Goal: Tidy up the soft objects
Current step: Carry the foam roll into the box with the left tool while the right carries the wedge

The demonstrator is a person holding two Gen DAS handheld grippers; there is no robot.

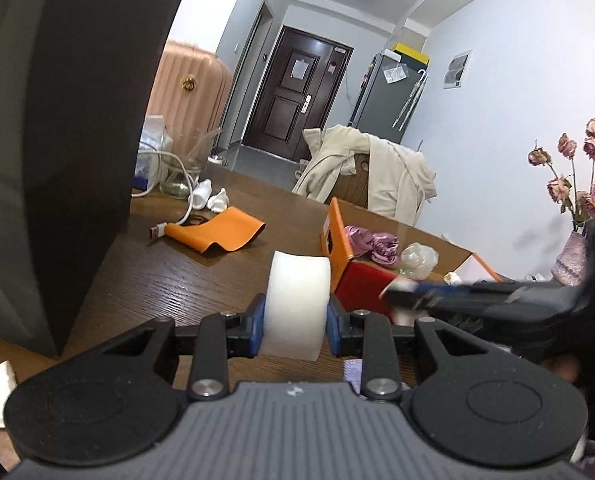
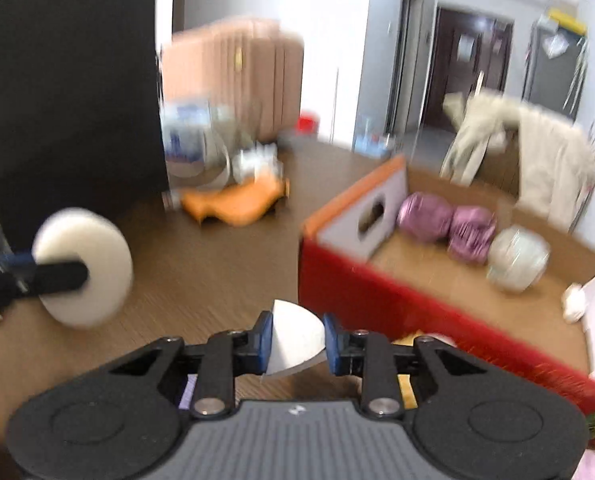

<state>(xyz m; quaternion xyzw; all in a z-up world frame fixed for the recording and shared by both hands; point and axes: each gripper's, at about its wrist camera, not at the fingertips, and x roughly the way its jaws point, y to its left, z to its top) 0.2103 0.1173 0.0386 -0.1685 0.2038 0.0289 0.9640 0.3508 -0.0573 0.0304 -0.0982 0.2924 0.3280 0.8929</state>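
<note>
Clamped between the blue pads of the left gripper is a white foam disc, held upright on its edge above the brown wooden table, the pads pressing on its two flat faces. From the right wrist view the same disc shows as a thick round puck at the far left, with one dark finger lying across its face. The right gripper pinches a thinner white piece, wedge-shaped from this angle, its pads touching both sides; what the piece is made of I cannot tell through the blur. Just beyond and to the right of both grippers stands an open cardboard box with a red front wall and an orange-edged flap that has a hand hole. Inside it lie two crumpled purple satin pieces side by side, and next to them a pale, translucent rounded bundle. A small white item rests by the box's right end. Farther back on the table lies a curled orange sheet, with a white cable and its plug touching its left end, and a clear glass jar behind. A large dark panel rises at the left. Across the table, a cream garment is draped over a chair, and dried pink roses stand at the far right.
</note>
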